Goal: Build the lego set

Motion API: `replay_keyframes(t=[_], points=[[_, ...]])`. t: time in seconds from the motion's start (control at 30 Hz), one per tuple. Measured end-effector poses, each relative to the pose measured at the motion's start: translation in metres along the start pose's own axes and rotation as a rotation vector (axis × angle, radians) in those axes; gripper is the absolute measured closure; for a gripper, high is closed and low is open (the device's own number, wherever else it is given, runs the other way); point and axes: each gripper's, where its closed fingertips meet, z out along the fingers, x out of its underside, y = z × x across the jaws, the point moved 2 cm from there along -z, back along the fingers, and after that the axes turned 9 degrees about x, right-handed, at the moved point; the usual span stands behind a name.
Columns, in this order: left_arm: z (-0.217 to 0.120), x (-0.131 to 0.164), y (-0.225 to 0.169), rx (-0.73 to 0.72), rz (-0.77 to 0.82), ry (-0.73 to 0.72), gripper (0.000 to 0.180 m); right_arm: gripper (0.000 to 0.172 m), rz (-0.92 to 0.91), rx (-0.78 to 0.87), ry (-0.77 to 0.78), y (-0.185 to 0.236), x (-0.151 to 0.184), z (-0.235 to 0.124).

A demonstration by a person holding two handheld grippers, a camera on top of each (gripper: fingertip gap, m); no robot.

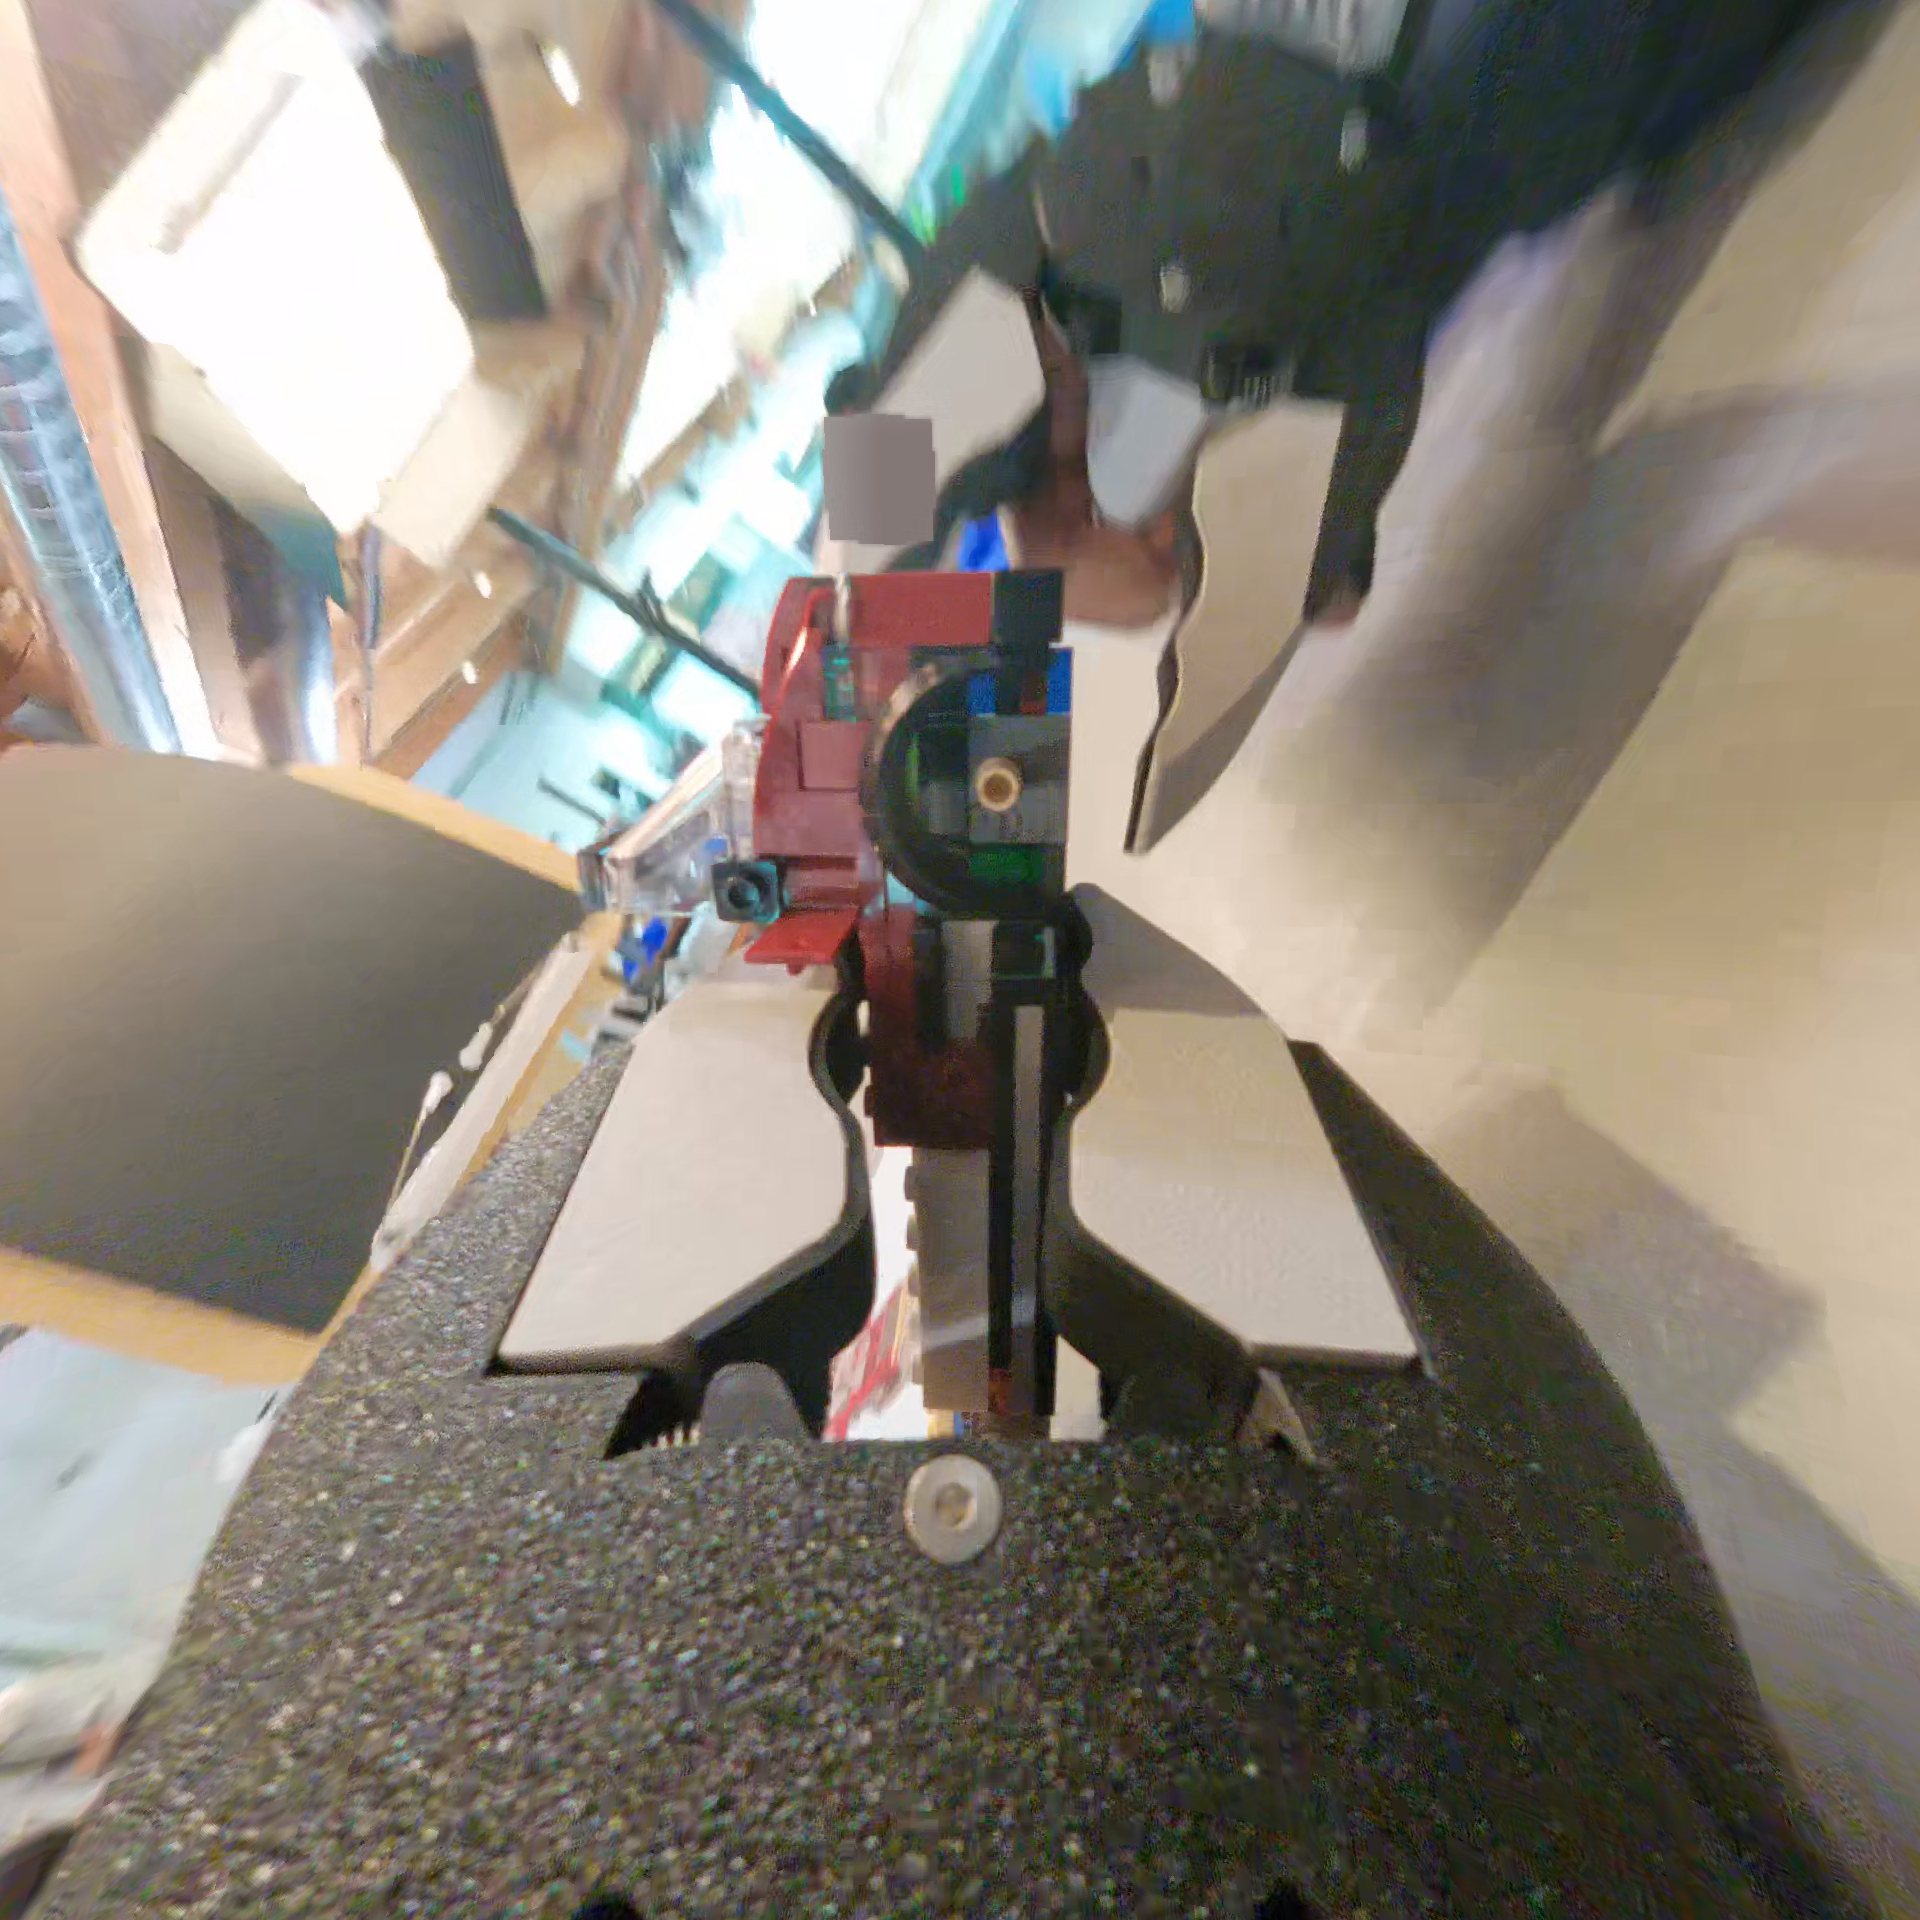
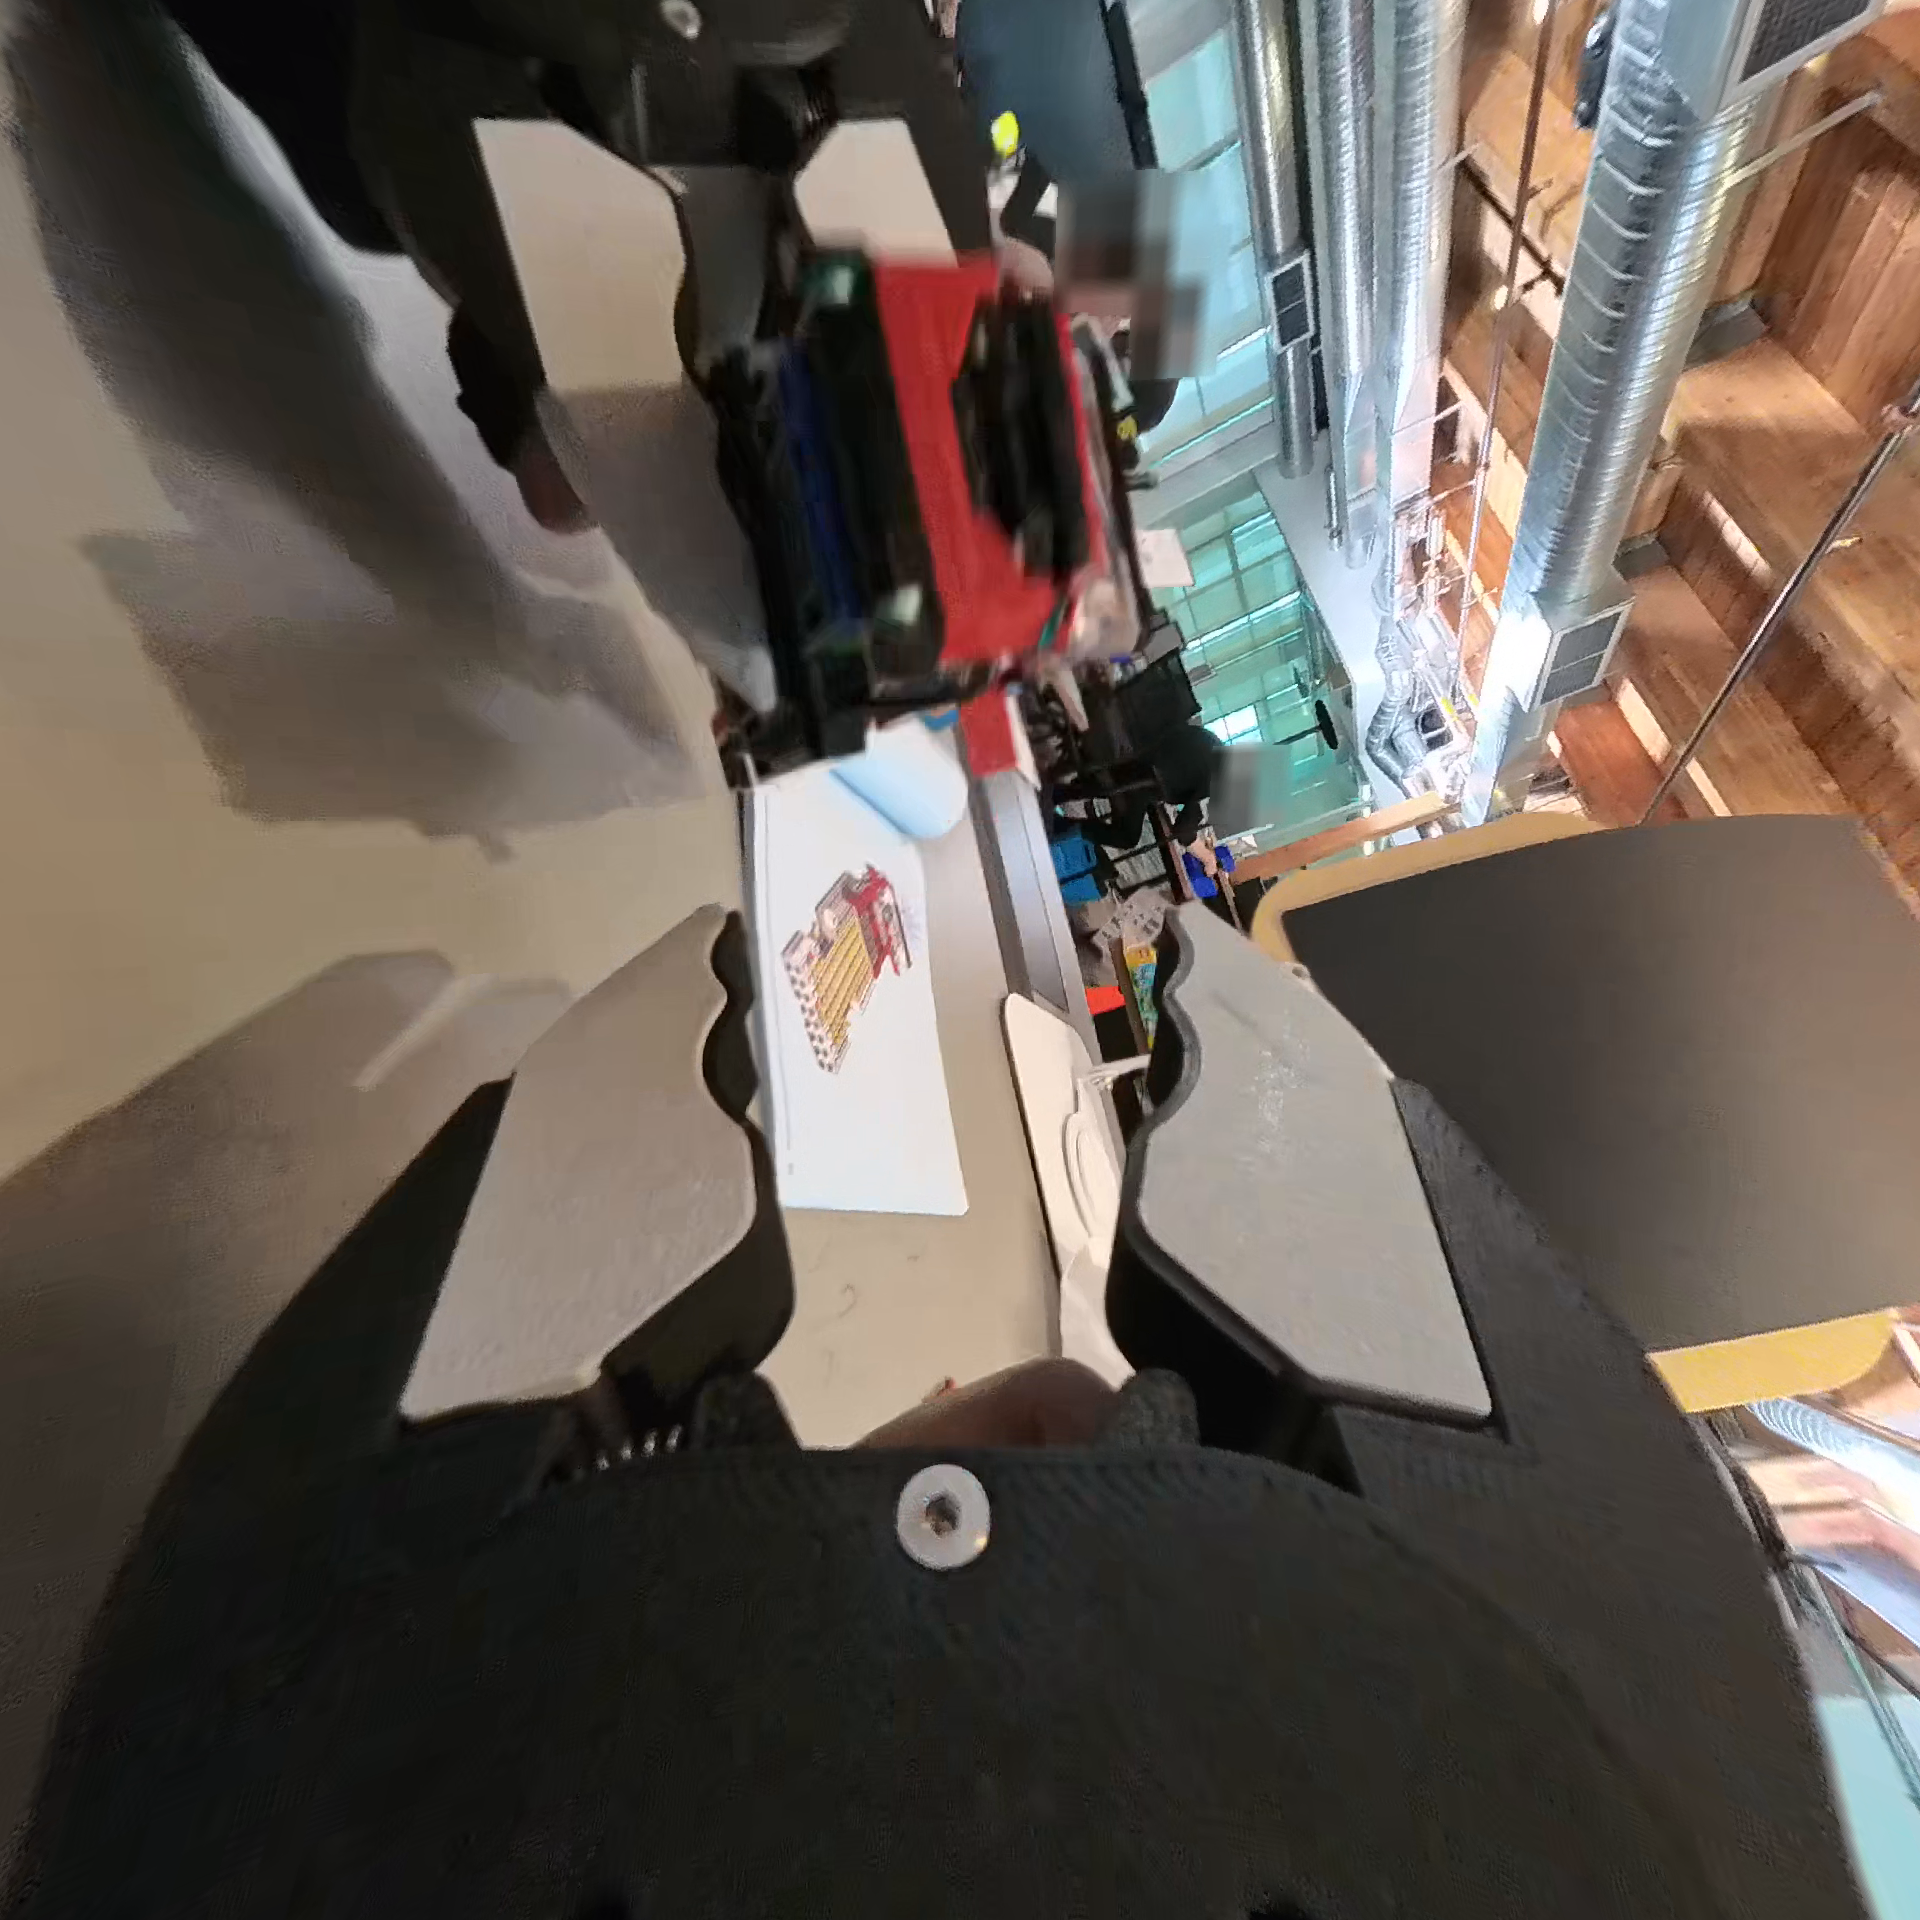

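My left gripper is shut on a brick-built model of dark red, black, grey and blue bricks, with a black wheel and a clear part. Both pads press on its lower dark red and black part, and it is held off the white table. In the right wrist view the same model shows blurred at the top, in the left gripper's fingers. My right gripper is open and empty, a short way from the model. One of its fingers shows in the left wrist view, right of the model.
A white sheet with a coloured picture of a brick build lies on the table beyond my right fingers, with a pale blue object at its far end. A white flat object lies beside it. A black chair back stands at the table's edge.
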Motion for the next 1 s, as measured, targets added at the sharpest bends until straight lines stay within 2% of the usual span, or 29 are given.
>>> replay_keyframes(t=[0.13, 0.2, 0.37, 0.73, 1.0], points=[[-0.019, -0.034, 0.015, -0.011, -0.079, -0.245, 0.146, 0.103, 0.036, 0.021, -0.086, -0.019, -0.022, -0.003], [-0.027, -0.05, 0.017, 0.014, -0.13, -0.353, 0.146, 0.114, 0.057, 0.023, -0.143, -0.028, -0.036, -0.008], [-0.04, -0.08, 0.017, 0.104, -0.256, -0.555, 0.146, 0.12, 0.236, -0.042, -0.266, -0.051, -0.069, -0.028], [-0.045, -0.129, -0.003, 0.282, -0.282, -0.74, 0.146, 0.121, 0.418, -0.271, -0.386, -0.052, -0.132, -0.044], [-0.053, -0.154, -0.004, 0.326, -0.258, -0.837, 0.146, 0.124, 0.423, -0.338, -0.449, -0.06, -0.161, -0.051]])
